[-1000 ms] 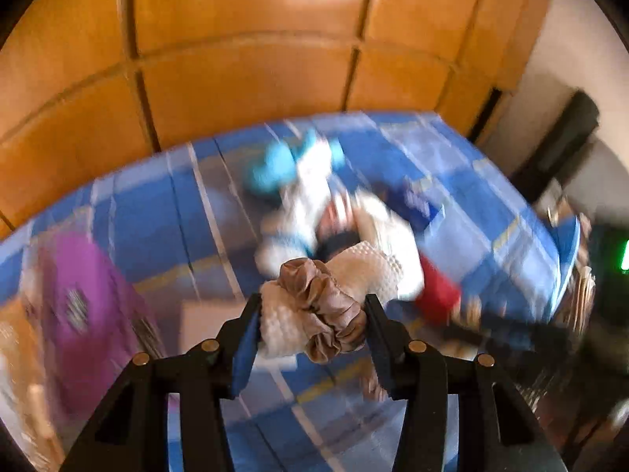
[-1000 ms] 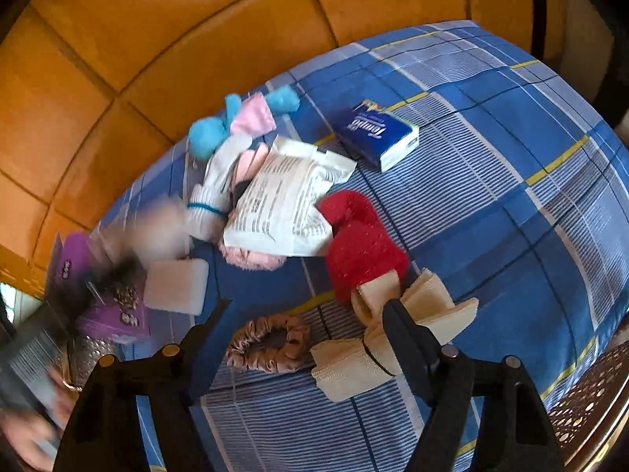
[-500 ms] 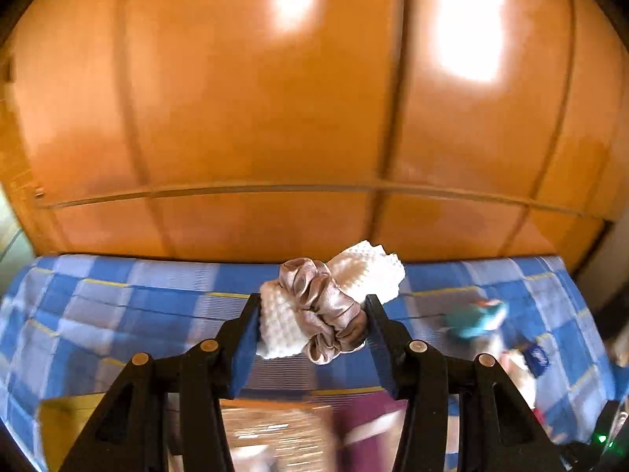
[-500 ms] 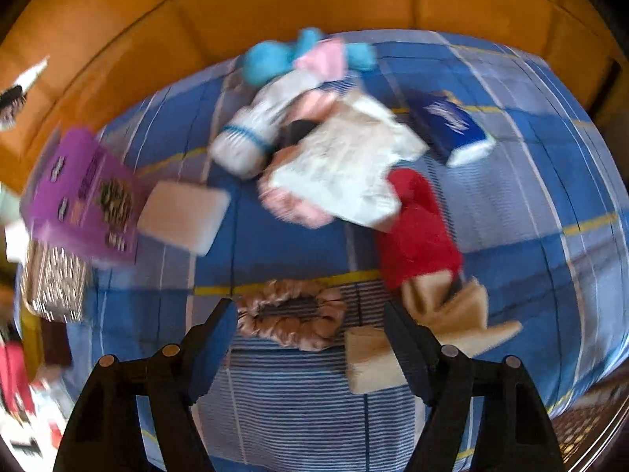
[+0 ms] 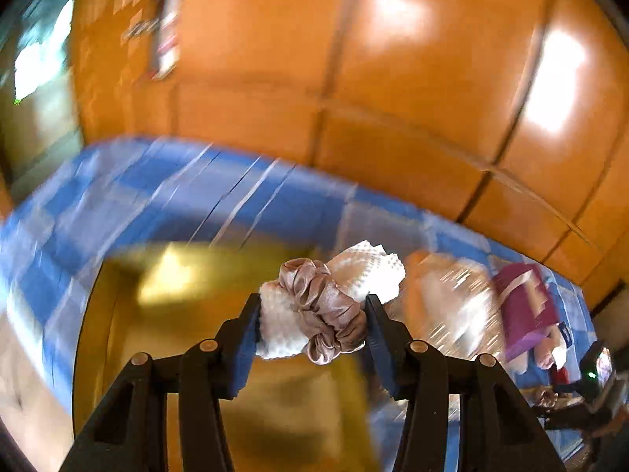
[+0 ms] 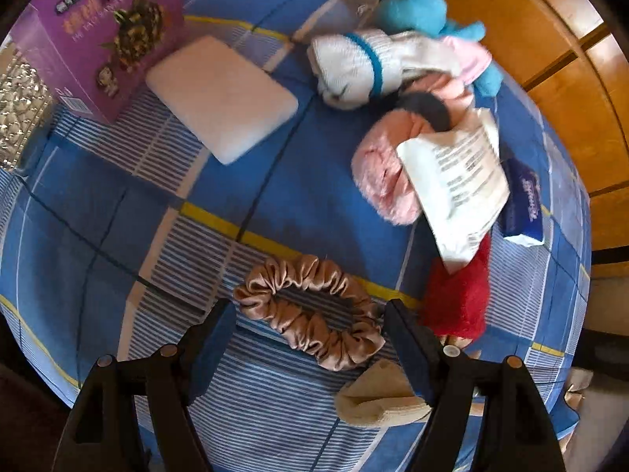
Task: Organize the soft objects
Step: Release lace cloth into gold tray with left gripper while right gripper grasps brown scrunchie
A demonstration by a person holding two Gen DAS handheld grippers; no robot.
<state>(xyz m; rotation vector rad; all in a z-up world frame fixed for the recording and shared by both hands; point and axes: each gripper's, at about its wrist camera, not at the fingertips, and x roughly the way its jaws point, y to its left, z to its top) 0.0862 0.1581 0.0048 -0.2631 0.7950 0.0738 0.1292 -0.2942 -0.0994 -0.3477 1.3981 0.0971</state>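
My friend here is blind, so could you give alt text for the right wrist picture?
The right gripper, jaws open, hovers over a tan scrunchie on a blue plaid cloth. Beyond lie a white pad, a purple box, a pile of socks, a printed packet and a red sock.

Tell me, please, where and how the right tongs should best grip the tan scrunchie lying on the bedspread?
Probably from above, across the tan scrunchie: it lies flat as an open ring between the open right tongs, so closing on both sides should squash the soft loop together.
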